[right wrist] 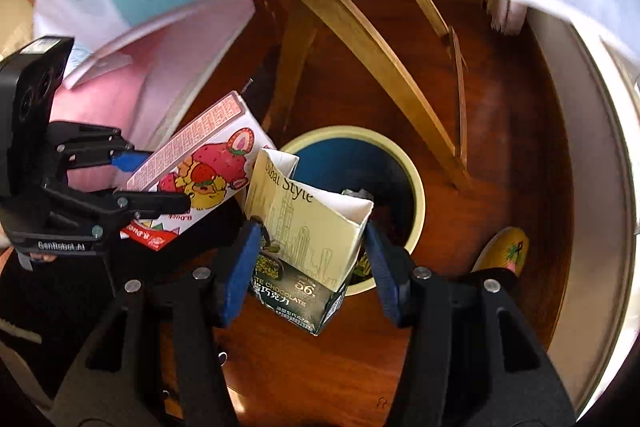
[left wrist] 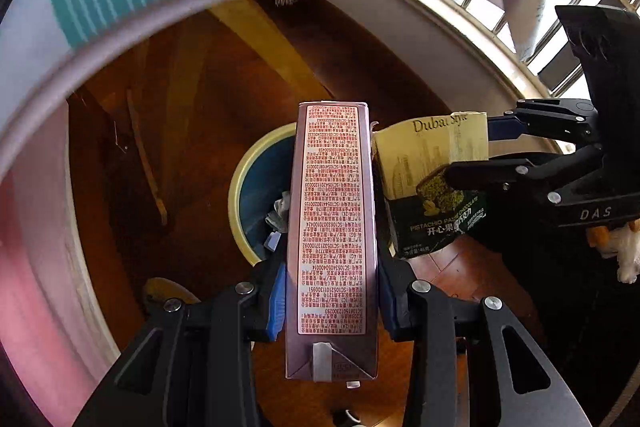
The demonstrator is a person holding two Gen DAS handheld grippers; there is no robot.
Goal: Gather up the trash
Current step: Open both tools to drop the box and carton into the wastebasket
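The chocolate box (right wrist: 308, 243) at the centre of the right wrist view reads "Dubai Style", "56%" and "CHOCOLATE", and right of centre in the left wrist view it (left wrist: 434, 183) reads "PISTACHIO PASTE CHOCOLATE" with Chinese characters below. The strawberry carton (right wrist: 200, 171) at left centre bears "B.Duck"; its side panel (left wrist: 332, 227) carries dense red Chinese print too small to read. The left gripper (right wrist: 156, 179) body reads "GenRobot.AI", while the right gripper (left wrist: 484, 151) body shows "DAS".
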